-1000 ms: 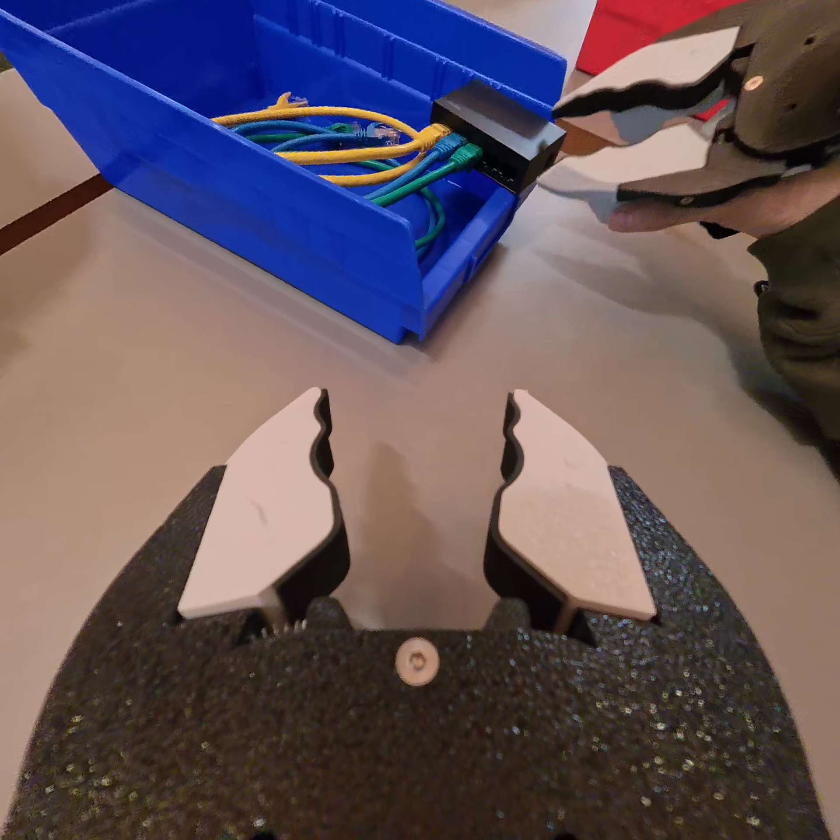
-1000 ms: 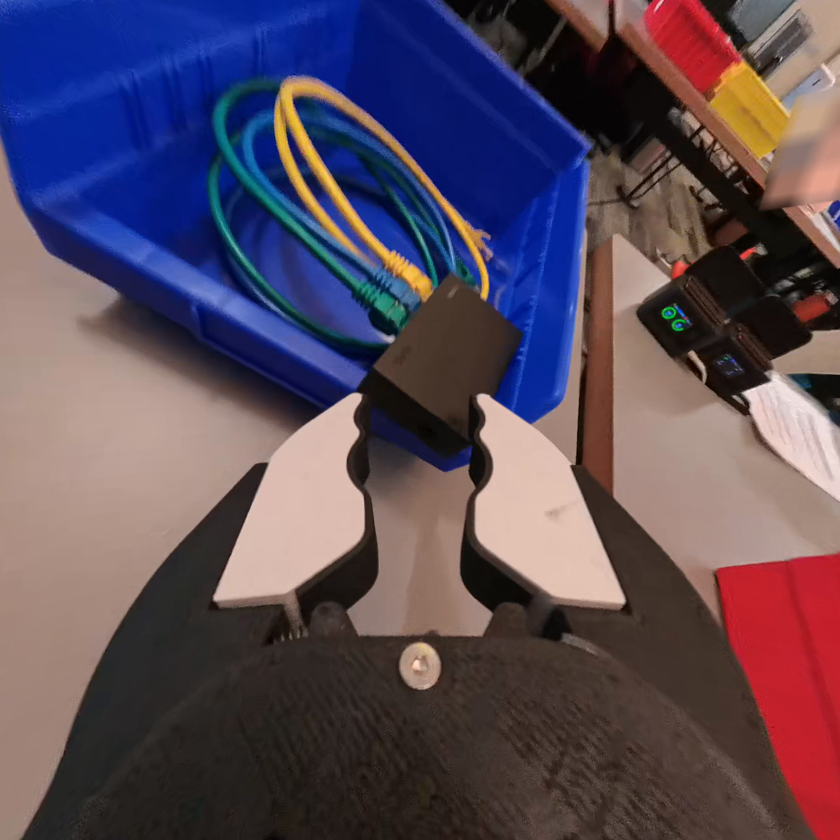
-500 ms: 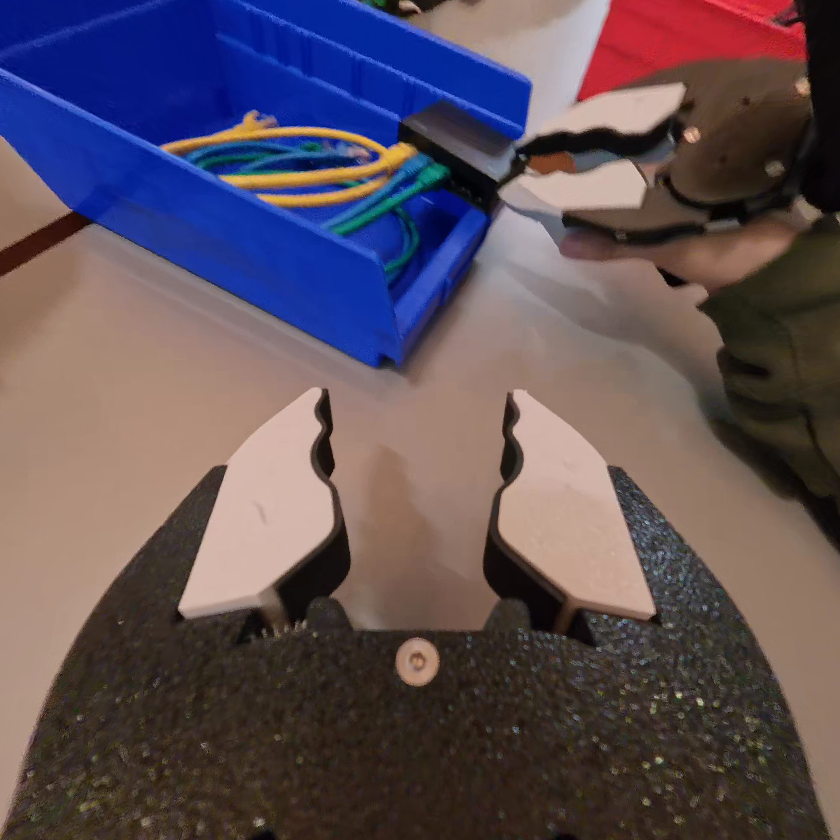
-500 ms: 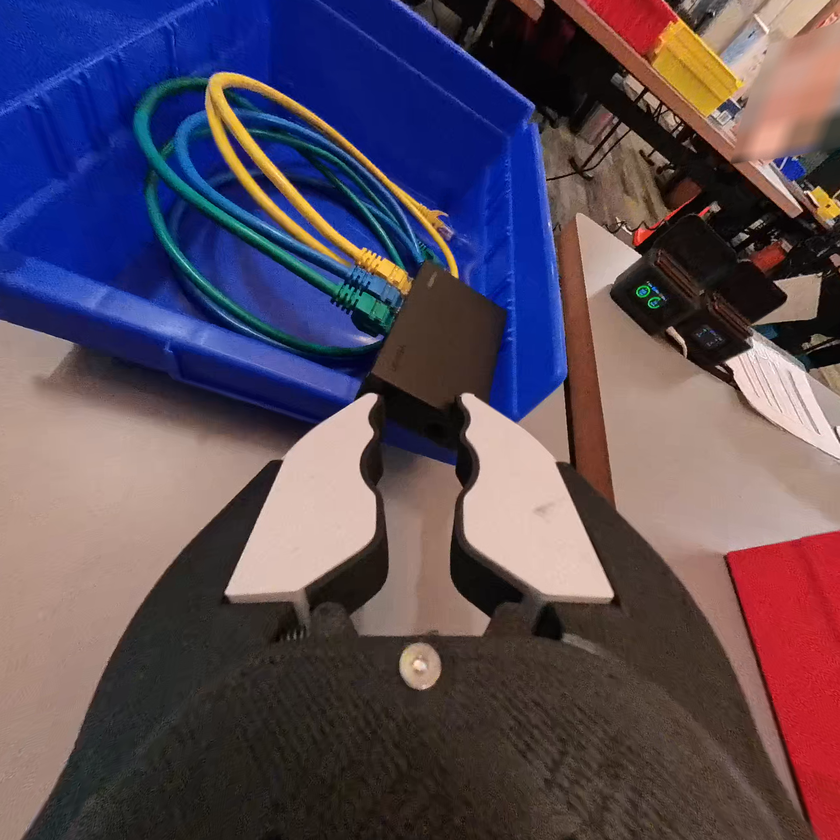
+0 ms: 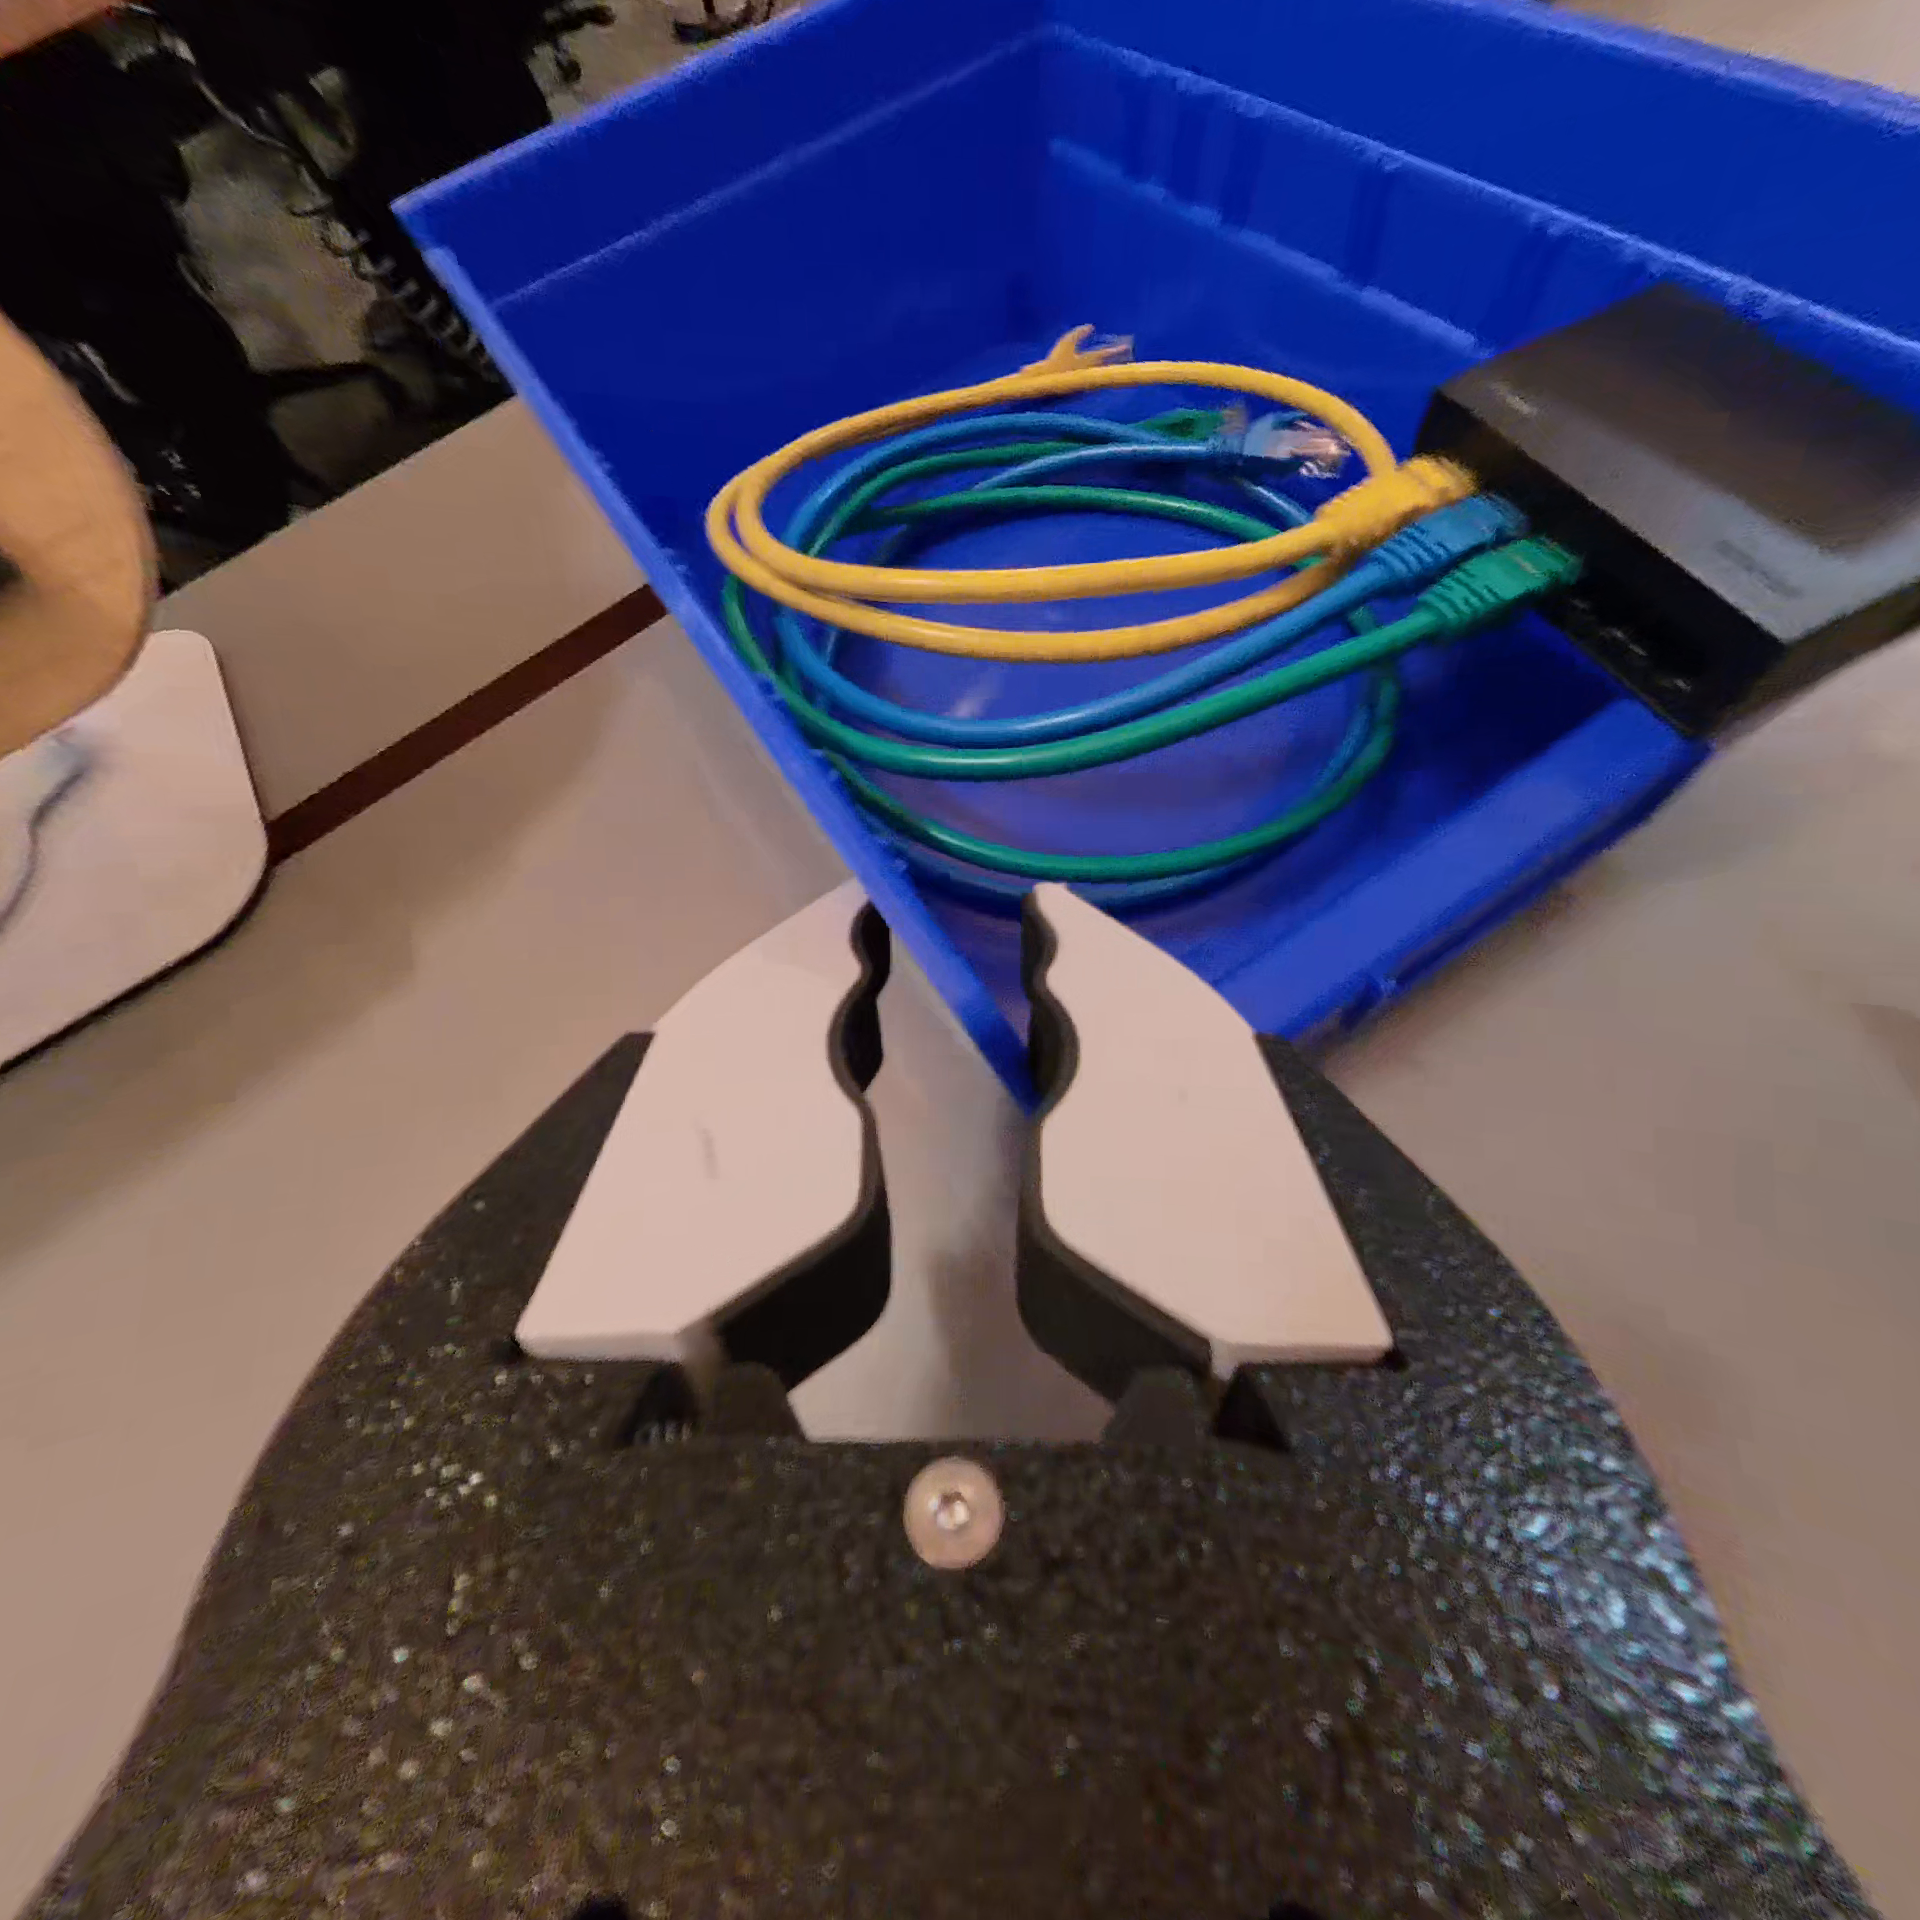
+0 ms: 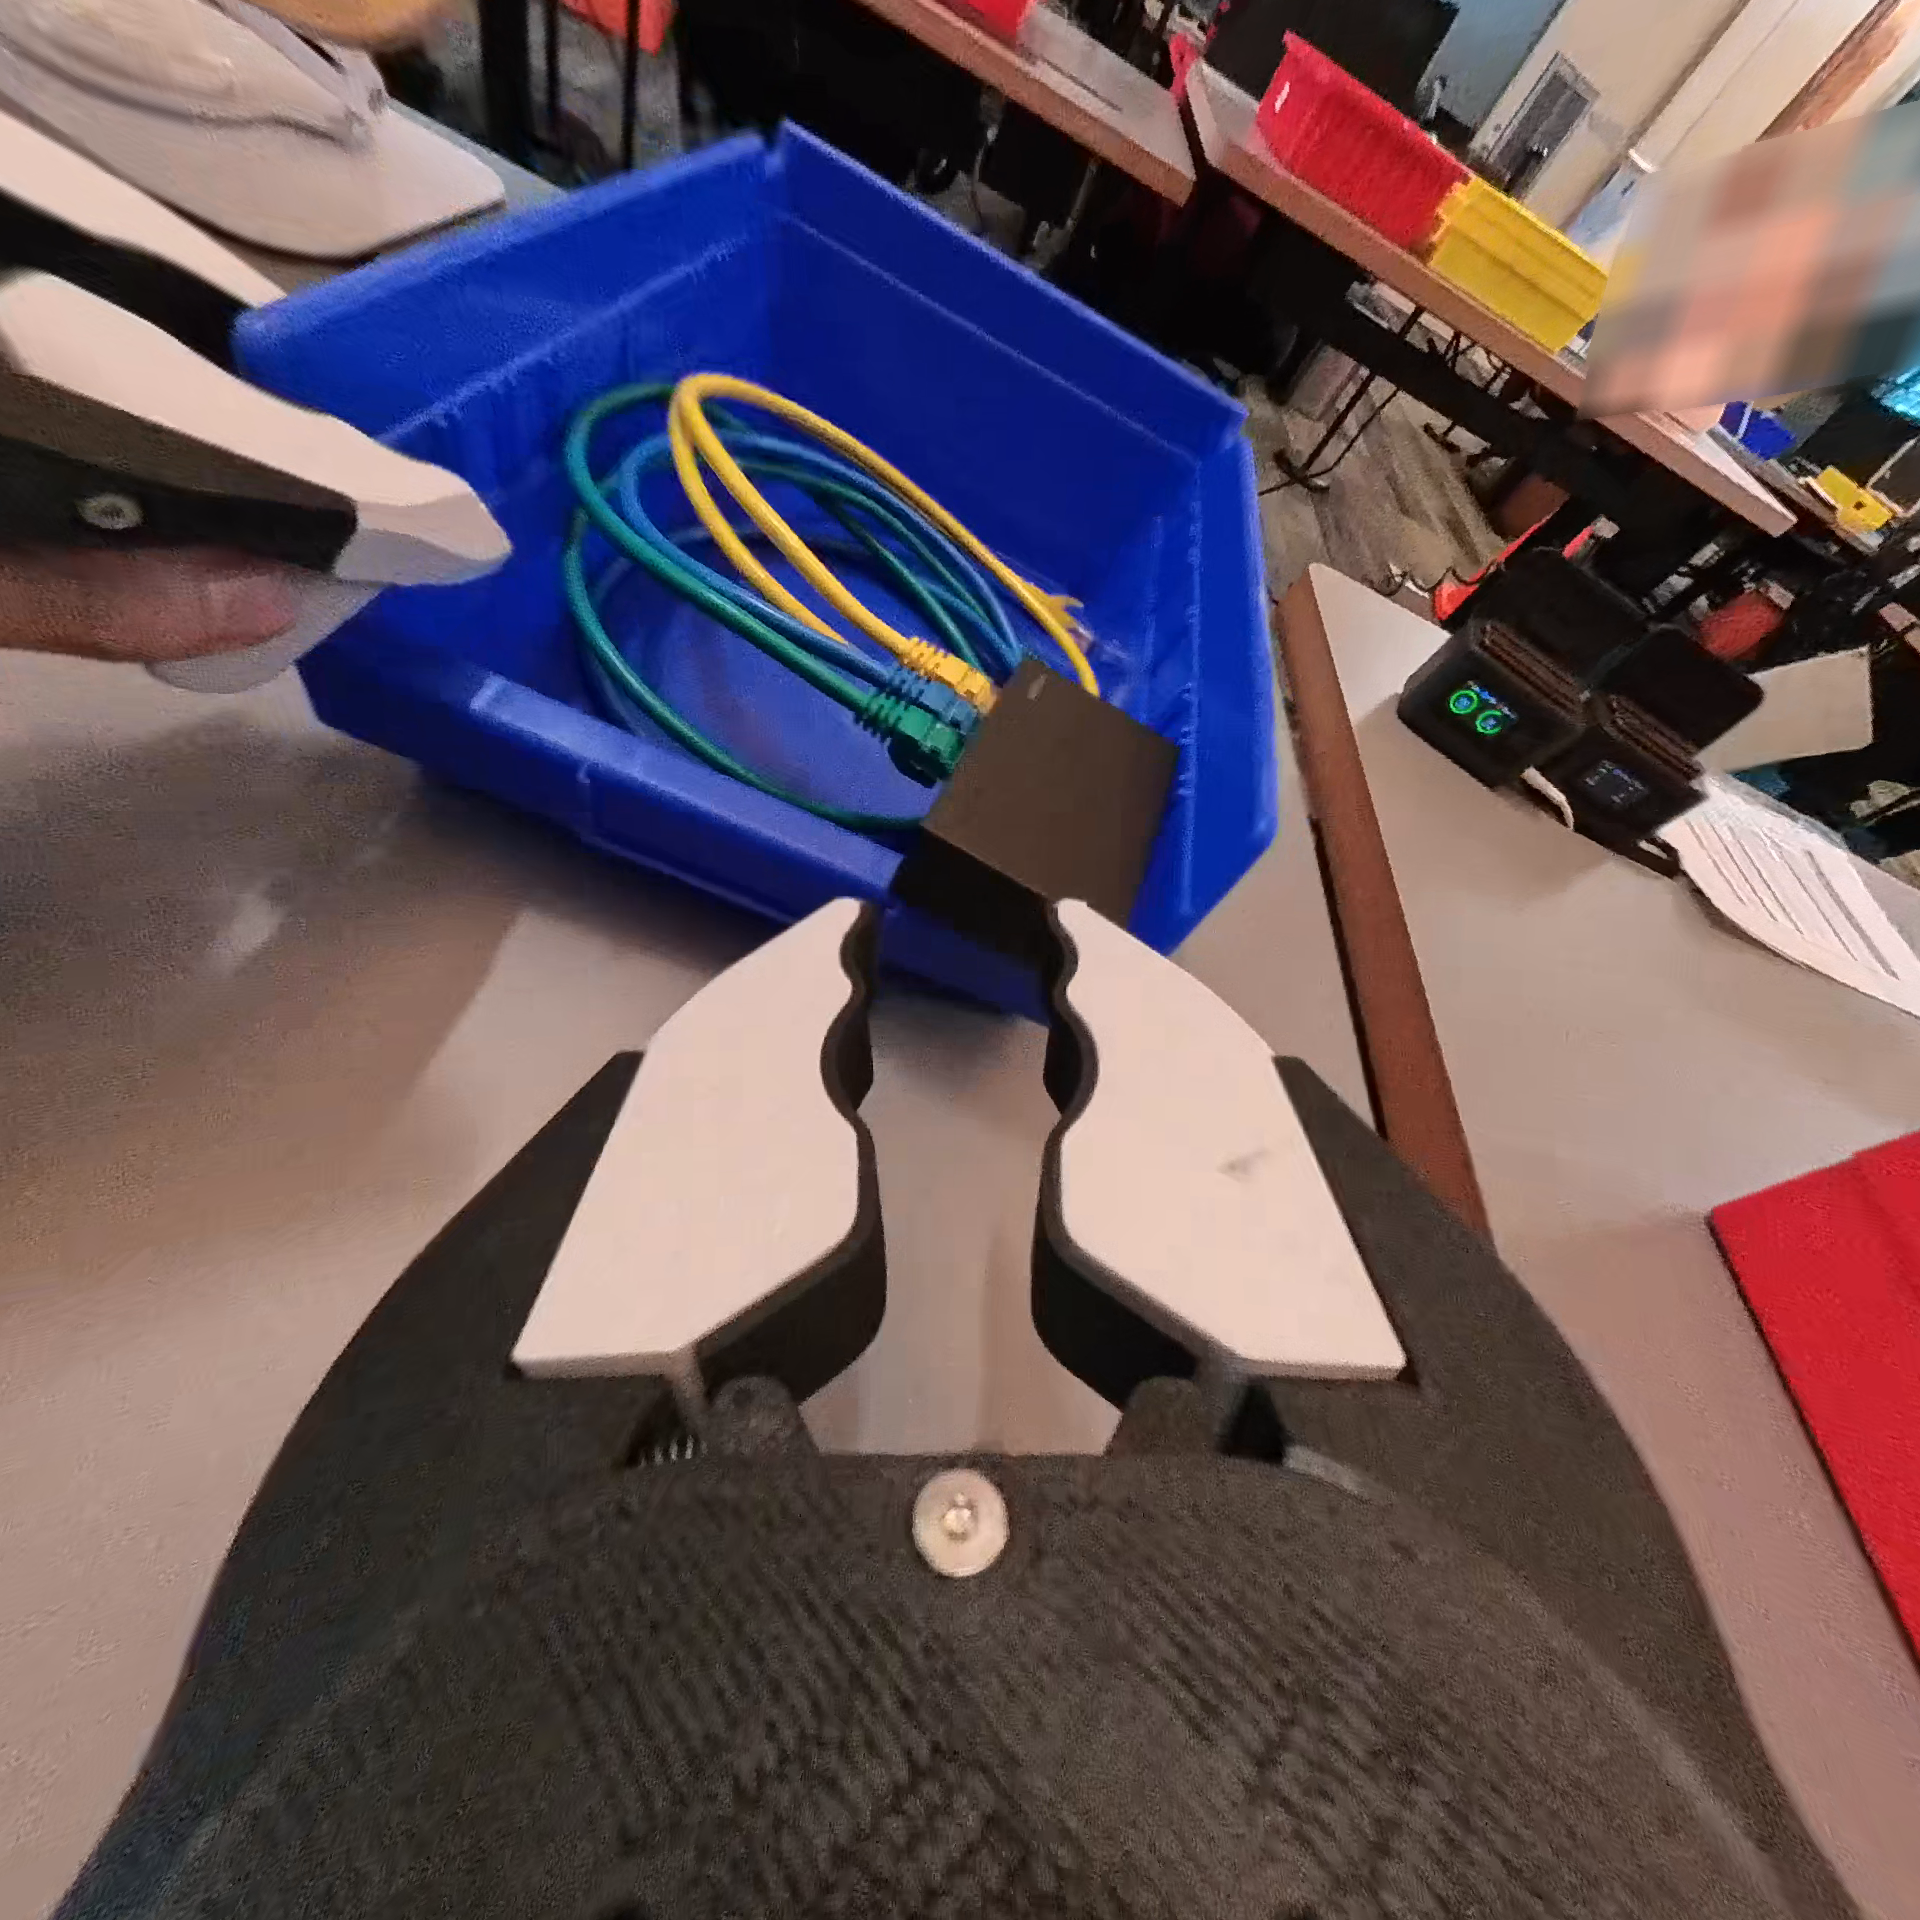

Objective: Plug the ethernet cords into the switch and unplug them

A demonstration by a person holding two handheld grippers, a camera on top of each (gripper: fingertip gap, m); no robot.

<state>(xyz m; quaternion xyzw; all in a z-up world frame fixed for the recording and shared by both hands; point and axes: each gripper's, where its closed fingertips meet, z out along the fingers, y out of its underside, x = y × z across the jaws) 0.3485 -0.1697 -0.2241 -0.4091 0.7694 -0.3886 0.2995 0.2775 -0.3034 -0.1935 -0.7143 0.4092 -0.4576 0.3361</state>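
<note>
A black switch (image 6: 1049,821) hangs over the front lip of a blue bin (image 6: 935,312). My right gripper (image 6: 961,920) is shut on the switch's near end. A yellow cord (image 5: 1392,499), a blue cord (image 5: 1439,540) and a green cord (image 5: 1486,592) are plugged into the switch (image 5: 1714,499) side by side. They coil on the bin floor, and their free ends lie near the far wall. My left gripper (image 5: 951,914) is closed narrow over the bin's side wall (image 5: 935,966) near the front corner. Its fingers (image 6: 416,530) also show in the right wrist view.
The bin stands on a grey table (image 6: 312,1039) with a brown seam (image 6: 1371,935). Right of the seam are two black devices with lit screens (image 6: 1486,717), a paper sheet (image 6: 1787,904) and a red mat (image 6: 1839,1351). A white object (image 5: 114,831) lies left of the bin.
My left gripper moved up to the bin and narrowed over its side wall. My right gripper closed on the switch and still holds it.
</note>
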